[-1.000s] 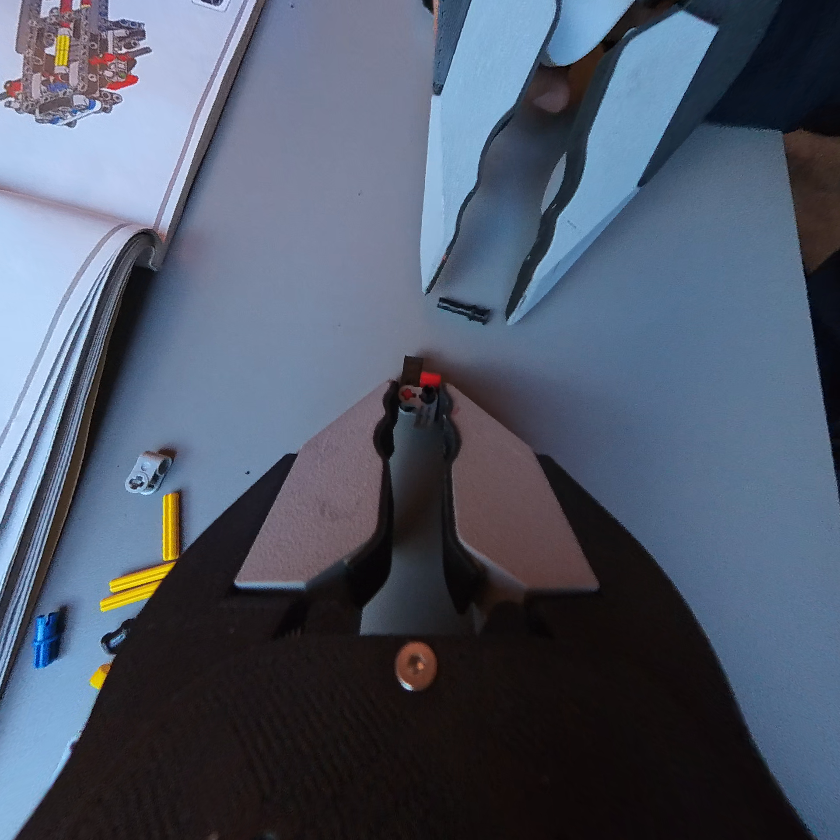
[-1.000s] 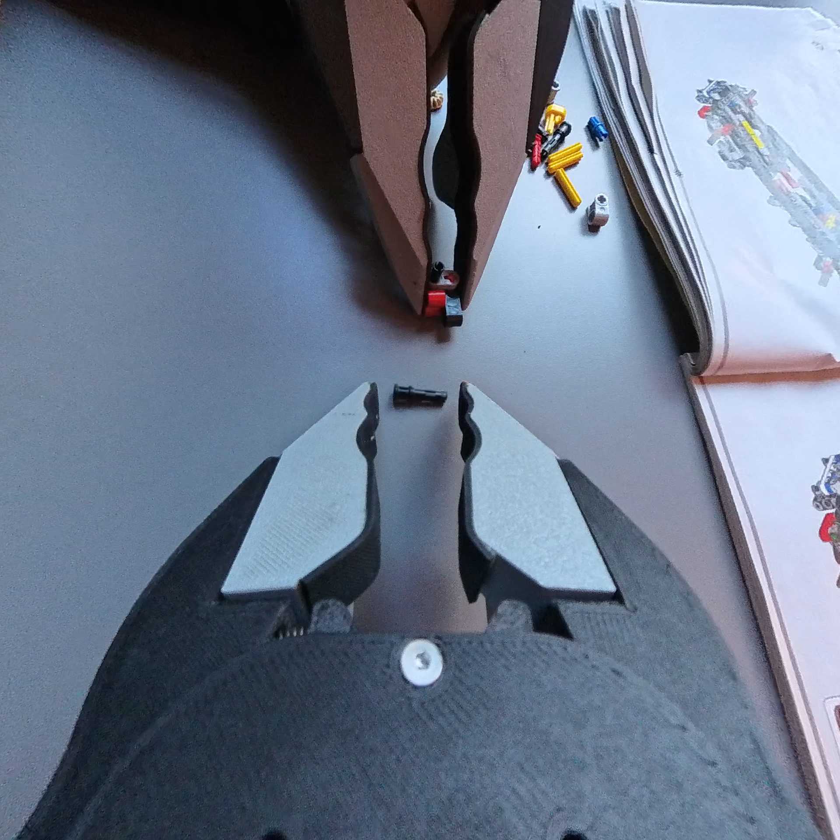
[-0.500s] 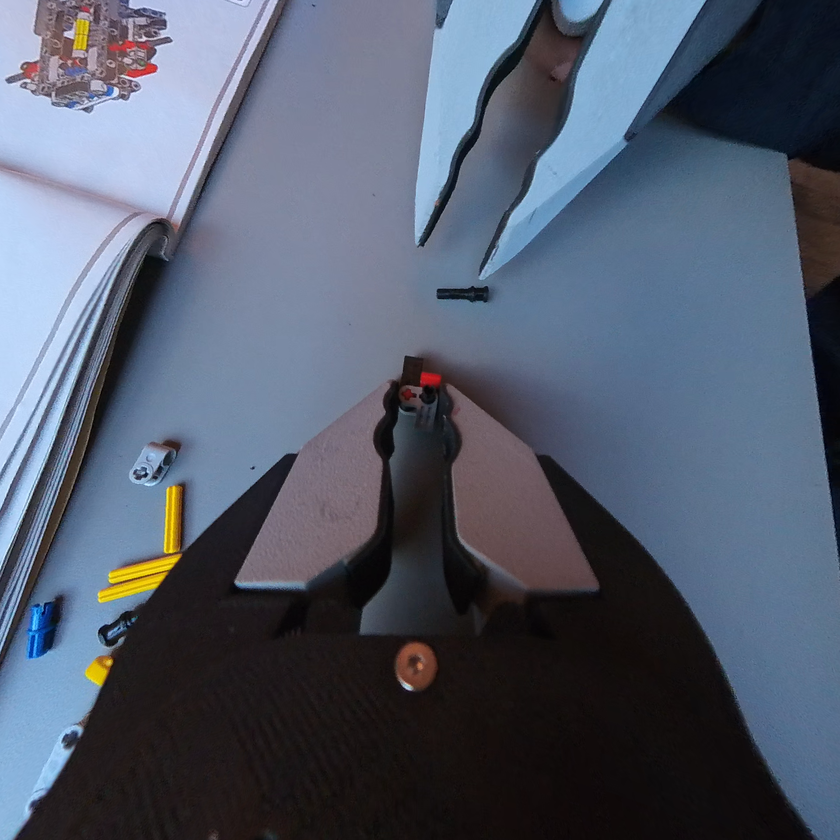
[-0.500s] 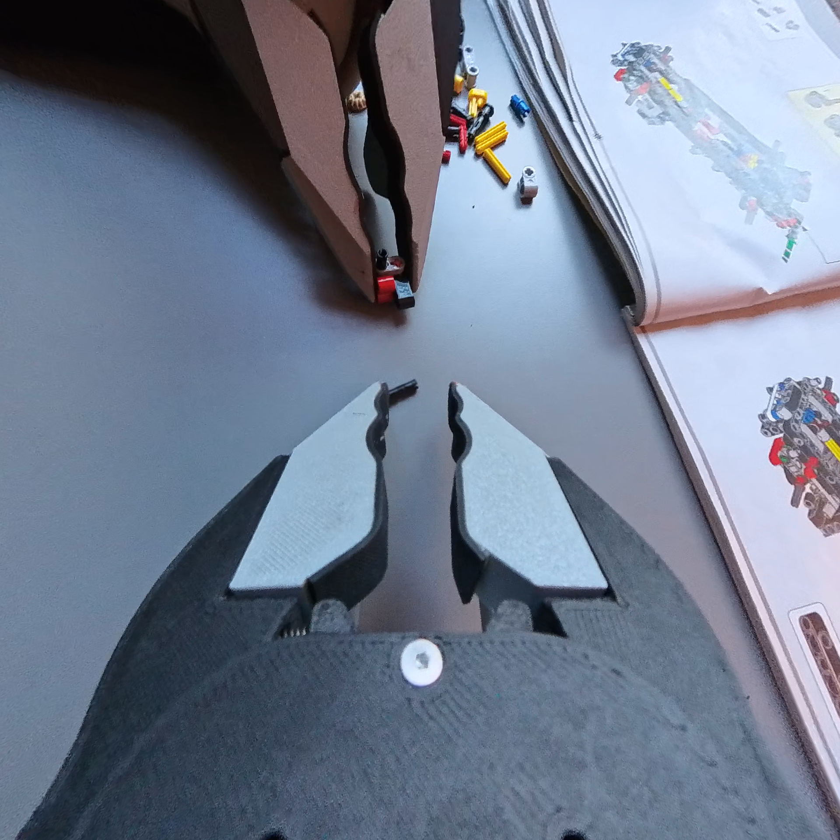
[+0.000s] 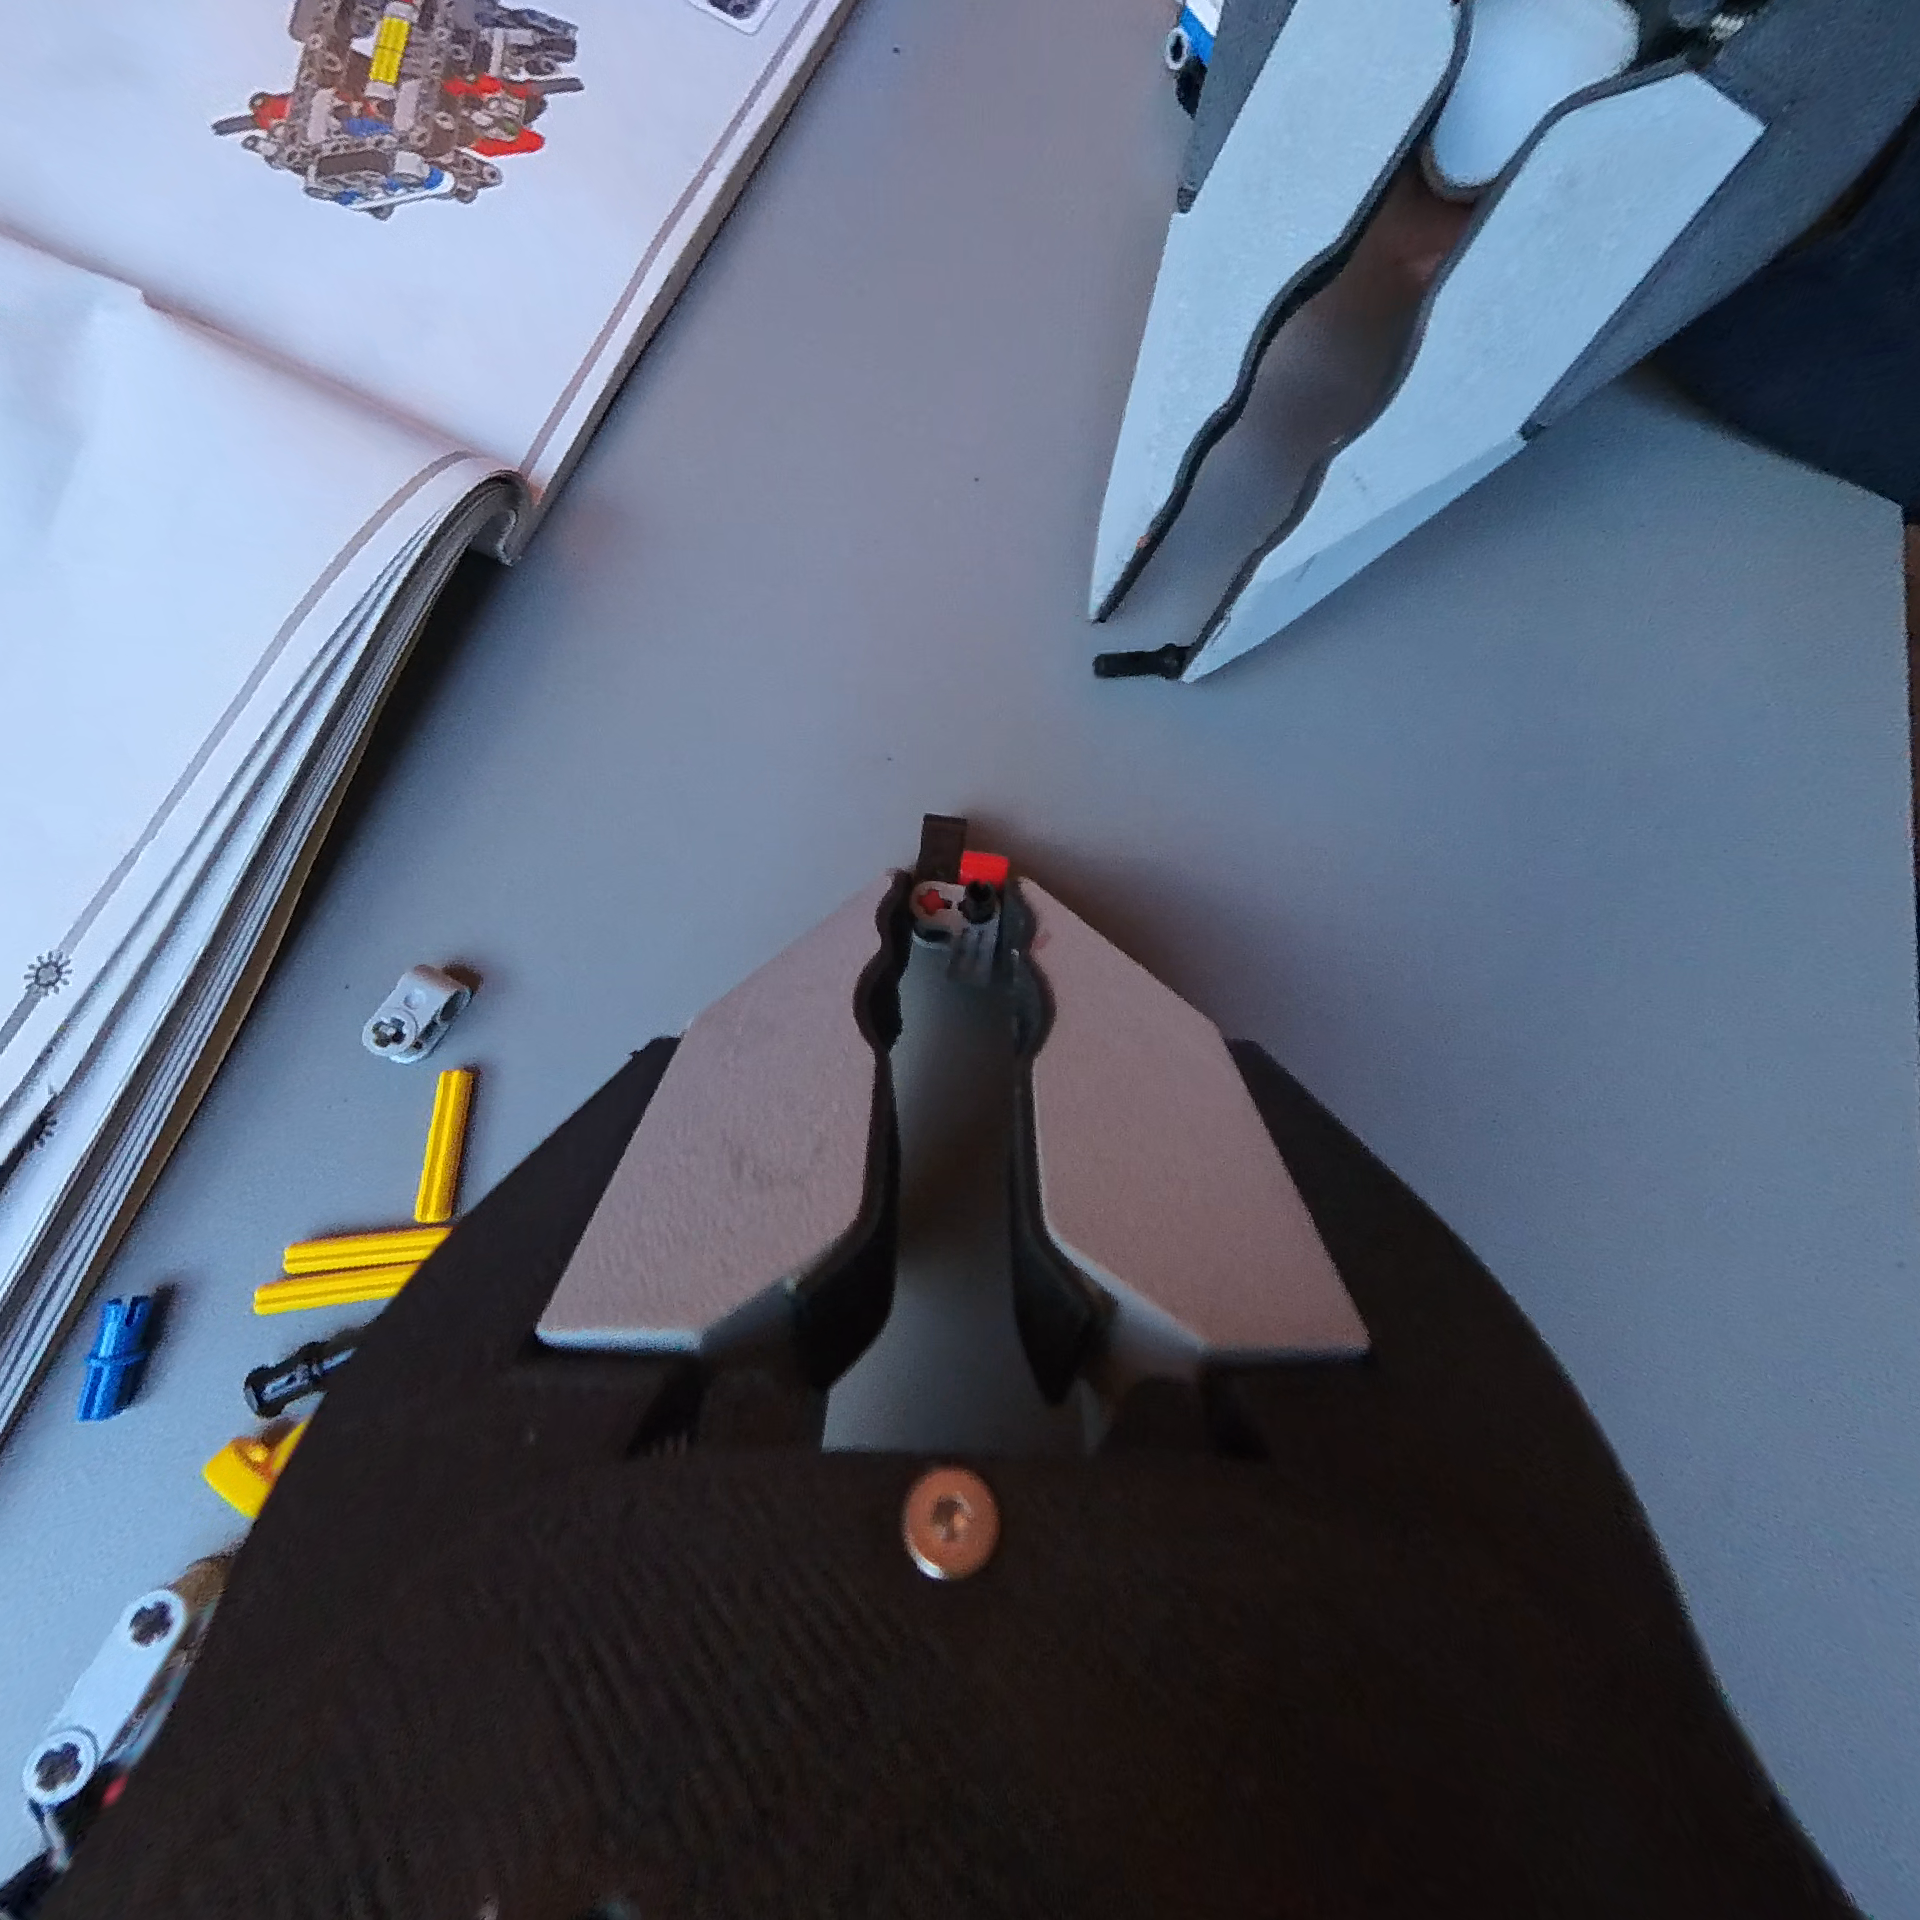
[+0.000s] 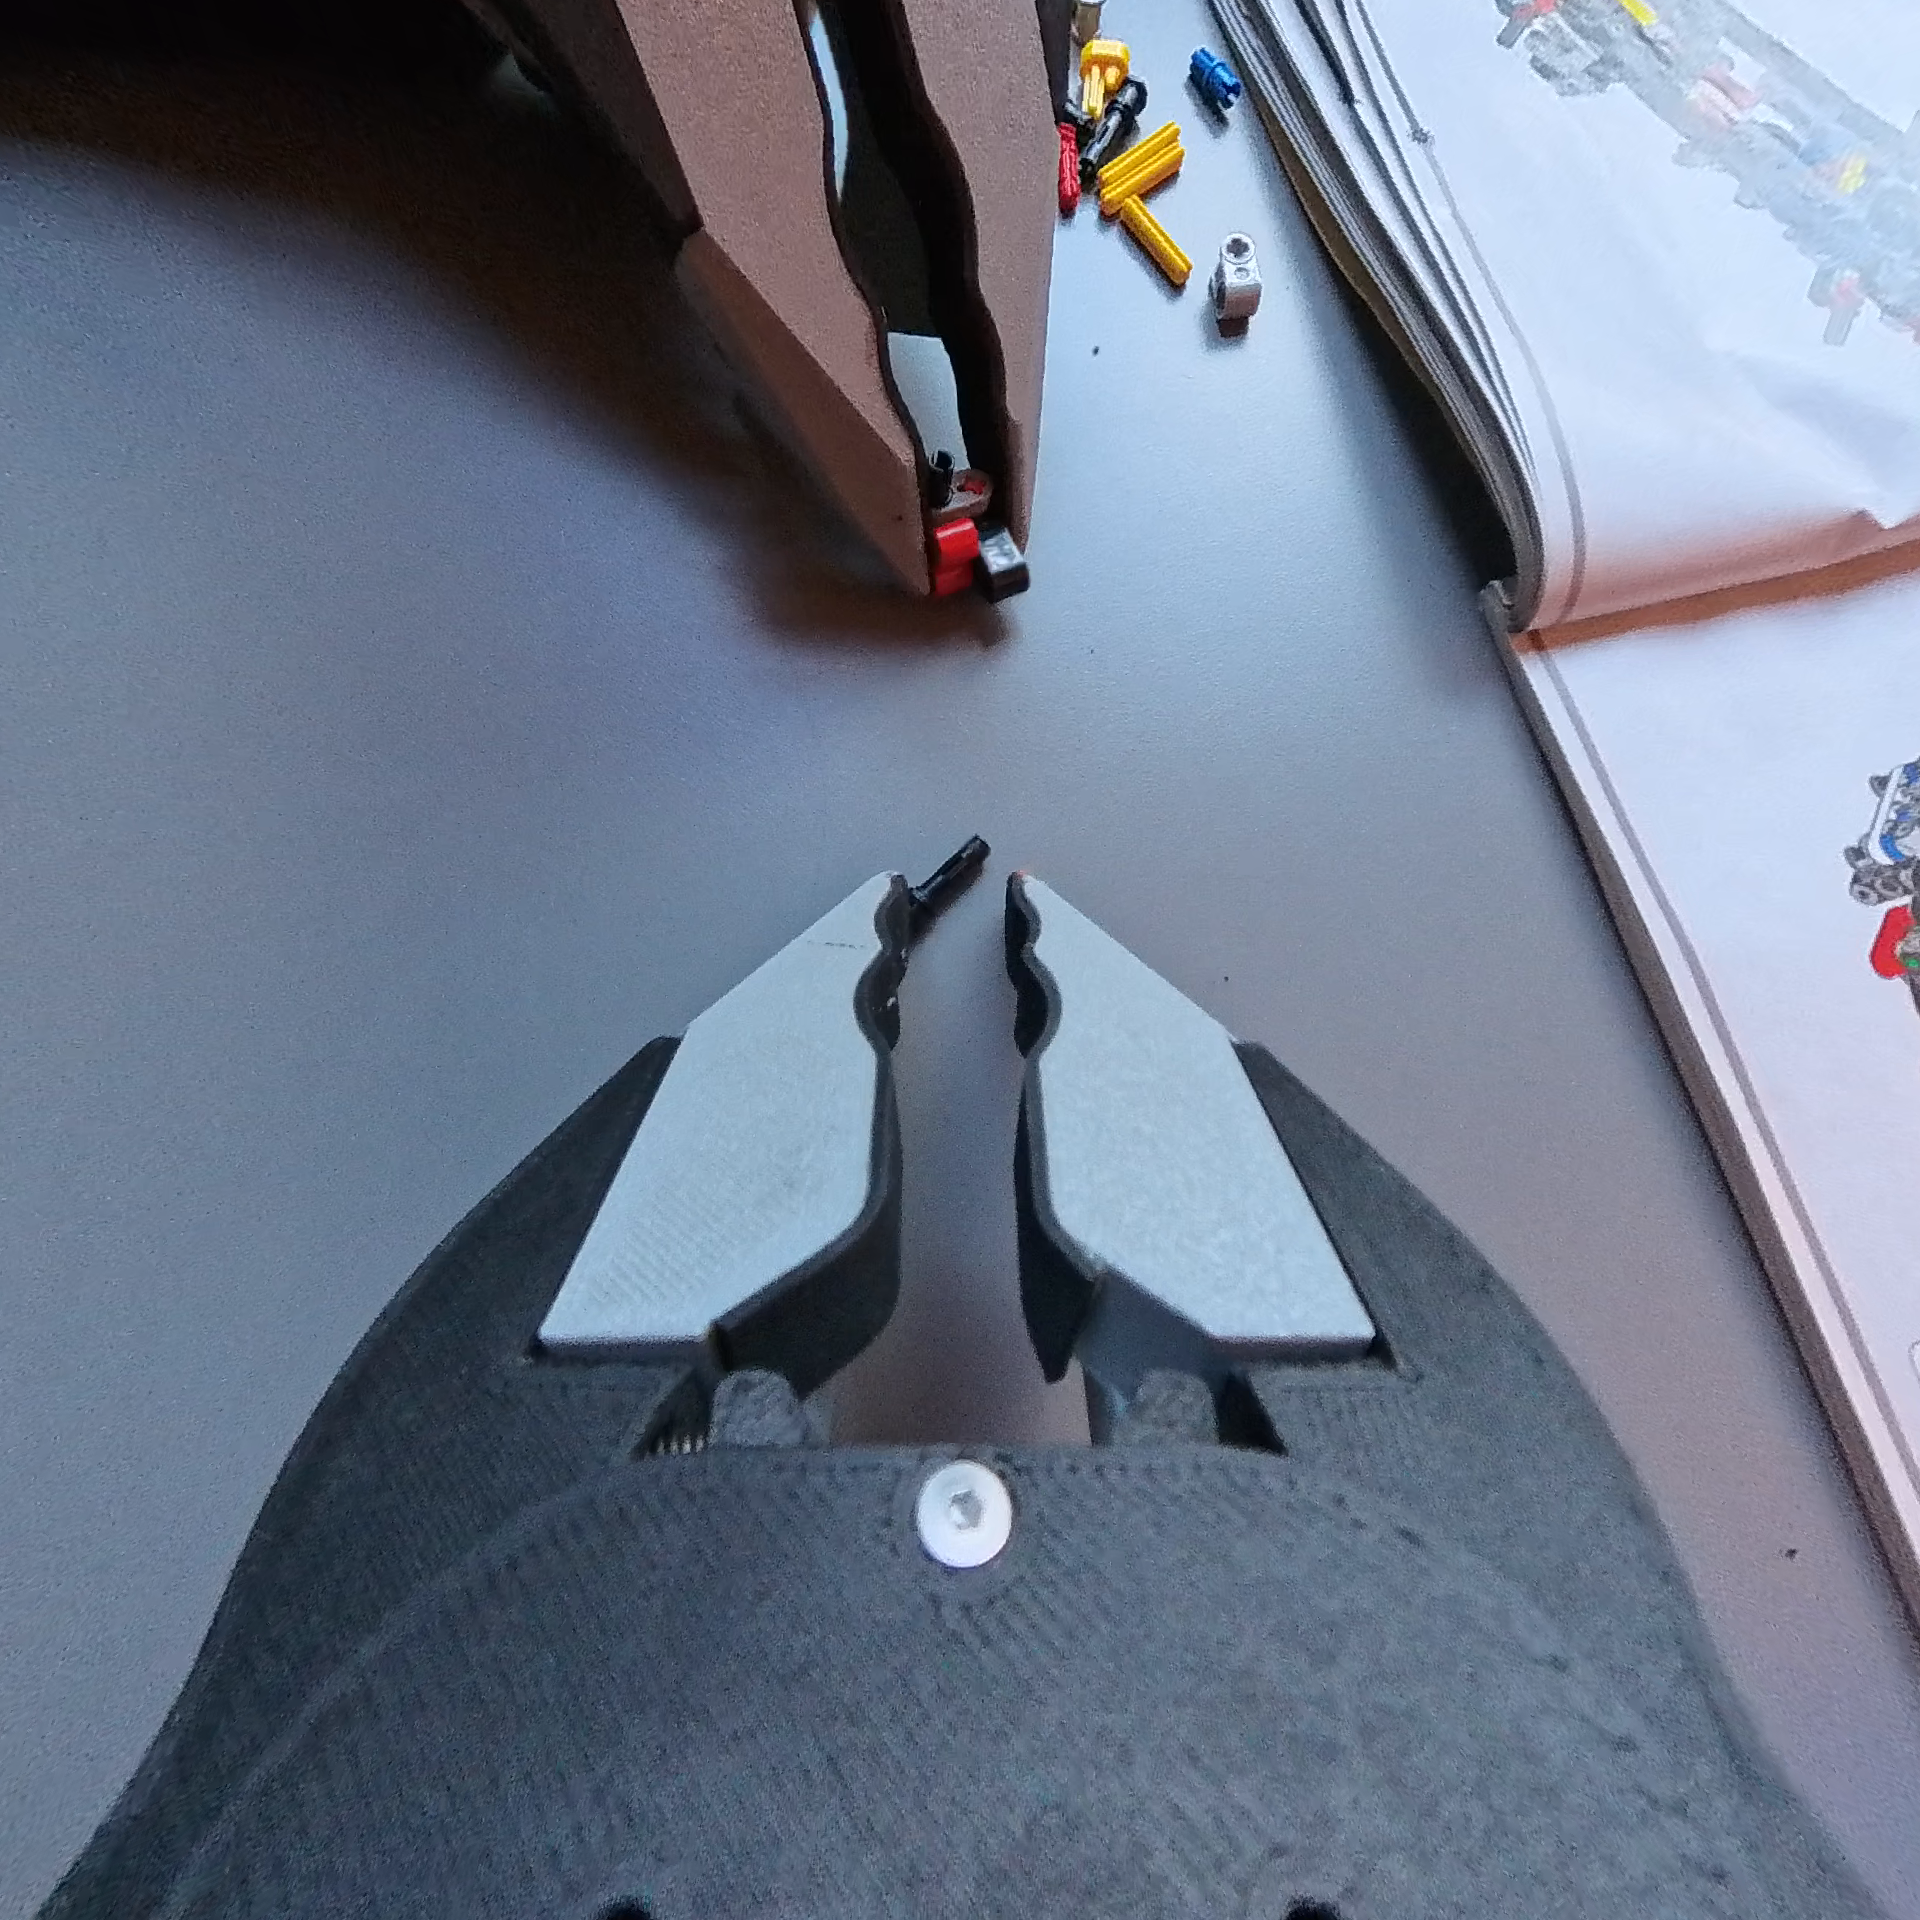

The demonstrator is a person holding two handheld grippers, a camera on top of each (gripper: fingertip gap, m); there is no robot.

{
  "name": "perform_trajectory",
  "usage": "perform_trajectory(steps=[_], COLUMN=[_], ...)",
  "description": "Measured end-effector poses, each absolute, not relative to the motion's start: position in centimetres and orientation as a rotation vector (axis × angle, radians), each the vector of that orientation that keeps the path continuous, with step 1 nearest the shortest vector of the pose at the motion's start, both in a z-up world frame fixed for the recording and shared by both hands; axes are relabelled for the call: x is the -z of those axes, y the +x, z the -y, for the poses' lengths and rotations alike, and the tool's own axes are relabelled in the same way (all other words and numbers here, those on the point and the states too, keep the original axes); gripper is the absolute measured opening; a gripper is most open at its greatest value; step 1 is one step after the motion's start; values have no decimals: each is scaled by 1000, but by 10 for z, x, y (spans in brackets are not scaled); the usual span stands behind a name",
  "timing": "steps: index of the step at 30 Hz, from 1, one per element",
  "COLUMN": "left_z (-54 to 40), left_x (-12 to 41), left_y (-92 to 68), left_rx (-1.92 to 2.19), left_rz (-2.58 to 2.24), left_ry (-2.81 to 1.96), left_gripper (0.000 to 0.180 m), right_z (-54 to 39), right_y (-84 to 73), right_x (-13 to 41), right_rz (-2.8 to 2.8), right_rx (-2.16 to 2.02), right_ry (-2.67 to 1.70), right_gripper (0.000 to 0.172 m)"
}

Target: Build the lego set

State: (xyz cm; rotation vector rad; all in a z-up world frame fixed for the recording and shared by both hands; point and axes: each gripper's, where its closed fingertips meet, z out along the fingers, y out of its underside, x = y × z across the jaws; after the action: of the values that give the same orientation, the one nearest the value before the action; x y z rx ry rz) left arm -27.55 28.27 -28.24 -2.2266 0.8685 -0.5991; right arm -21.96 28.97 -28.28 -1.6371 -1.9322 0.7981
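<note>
My left gripper (image 5: pixel 961 909) is shut on a small assembly of grey, red and black building parts (image 5: pixel 961 894), held low over the grey table (image 5: pixel 1455 1039). The right wrist view also shows this gripper (image 6: pixel 971 540) with the assembly (image 6: pixel 971 551) at its tips. My right gripper (image 6: pixel 951 883) is open, its jaws a narrow gap apart and nothing pressed between them. A black pin (image 6: pixel 945 868) lies on the table against its left fingertip (image 6: pixel 883 904), pointing askew. In the left wrist view the pin (image 5: pixel 1138 662) lies beside the right gripper's tips (image 5: pixel 1153 639).
An open instruction booklet (image 5: pixel 260 416) lies along one side of the table and also shows in the right wrist view (image 6: pixel 1714 312). Next to it lie loose parts: yellow axles (image 5: pixel 353 1262), a grey connector (image 5: pixel 416 1013), a blue pin (image 5: pixel 114 1340). The table edge (image 5: pixel 1907 727) is at far right. My hands' fingertips stand some 7 cm from each other. My left gripper is the nearer one to the grey connector (image 5: pixel 416 1013): about 8 cm, against 15 cm. Seen from the right wrist view (image 6: pixel 1229 269) as well.
My right gripper's jaws have narrowed without catching the black pin. The pin was centred ahead of the tips and now lies askew at the left fingertip. The left gripper keeps its hold.
</note>
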Motion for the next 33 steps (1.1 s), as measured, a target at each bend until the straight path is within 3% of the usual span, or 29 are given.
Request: perform_trajectory(steps=[17, 25, 30, 33], left_z=[-287, -288, -289, -290], left_x=[282, 282, 282, 282], left_y=[-273, -272, -272, -271], left_rx=[592, 578, 560, 551], left_rz=[-782, -738, -732, -728], left_ry=[-2250, -2261, -2261, -2261], left_gripper=[15, 15, 15, 15], right_z=[-297, -289, -294, -293], right_y=[-205, -207, -212, -219], right_x=[245, 285, 286, 286], right_rz=[1659, 1469, 1431, 1436], right_rx=[-842, -580, -585, -636], right_ry=[-1776, -1987, -1968, -1945], right_gripper=[18, 22, 4, 3])
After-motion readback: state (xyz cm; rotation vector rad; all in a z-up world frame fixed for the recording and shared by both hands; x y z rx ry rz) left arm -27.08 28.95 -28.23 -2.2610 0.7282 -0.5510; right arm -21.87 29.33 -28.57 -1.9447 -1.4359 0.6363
